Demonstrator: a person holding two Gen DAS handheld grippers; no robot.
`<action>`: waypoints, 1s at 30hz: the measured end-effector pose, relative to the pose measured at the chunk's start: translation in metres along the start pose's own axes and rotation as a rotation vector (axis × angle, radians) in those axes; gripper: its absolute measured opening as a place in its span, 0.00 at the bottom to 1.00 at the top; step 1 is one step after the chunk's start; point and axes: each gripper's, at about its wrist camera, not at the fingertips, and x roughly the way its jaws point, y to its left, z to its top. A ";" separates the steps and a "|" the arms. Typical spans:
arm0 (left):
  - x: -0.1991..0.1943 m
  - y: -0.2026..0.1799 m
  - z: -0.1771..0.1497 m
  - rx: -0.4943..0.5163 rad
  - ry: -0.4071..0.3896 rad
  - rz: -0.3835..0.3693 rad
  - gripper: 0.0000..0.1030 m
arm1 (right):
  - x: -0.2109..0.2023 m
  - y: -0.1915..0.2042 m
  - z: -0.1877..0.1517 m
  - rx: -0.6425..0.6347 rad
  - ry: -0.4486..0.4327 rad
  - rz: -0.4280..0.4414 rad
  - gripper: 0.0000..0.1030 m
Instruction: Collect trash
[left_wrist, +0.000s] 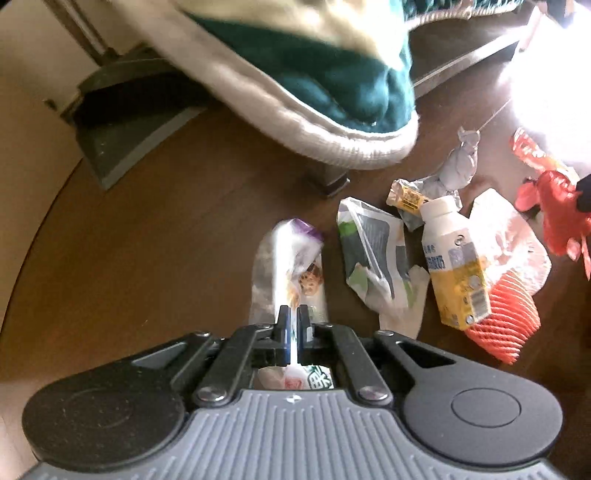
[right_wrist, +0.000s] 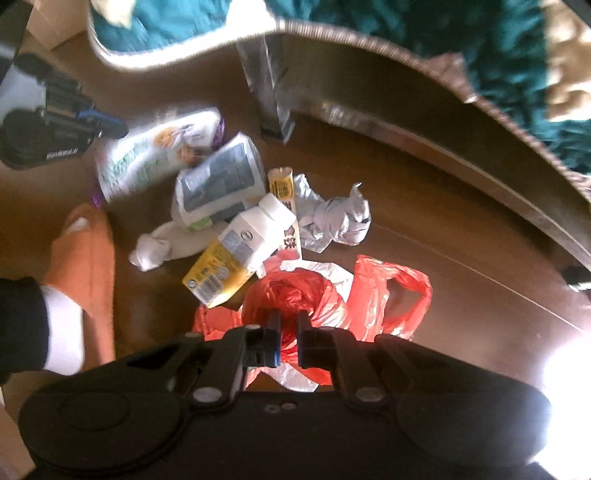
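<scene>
Gripping both at once: left gripper (left_wrist: 292, 325) is clamped on the snack wrapper (left_wrist: 291, 266), a thin fold of film pinched between its jaws, rest of it trailing down toward the floor (left_wrist: 155, 236). Right gripper (right_wrist: 287, 338) is clenched on a bunch of the red bag (right_wrist: 295, 295), with some white plastic caught under it. Landmark is the milk carton (right_wrist: 236, 254): wrapper sits upper left of it, grey-green packet (right_wrist: 221, 177) just above it, crumpled grey paper (right_wrist: 332, 221) right of it, red bag directly below and touching it, white wad (right_wrist: 155, 251) left of it. Orange slipper (right_wrist: 88, 258) further left, blanket (right_wrist: 480, 44) hangs well above. Step looks like pick-up, both pieces grasped, pile mostly uncollected. Next move likely needs the bag mouth opened so the wrapper can go in; no bin visible.
</scene>
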 end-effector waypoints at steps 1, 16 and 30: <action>-0.008 0.003 -0.003 -0.010 -0.001 0.005 0.02 | -0.007 0.001 -0.002 0.001 -0.012 -0.004 0.06; -0.009 0.079 -0.039 -0.424 0.047 -0.109 0.07 | -0.085 0.008 -0.016 0.052 -0.131 0.006 0.06; 0.112 0.104 -0.048 -0.592 0.167 -0.173 0.75 | -0.050 0.009 -0.017 0.122 -0.004 0.097 0.06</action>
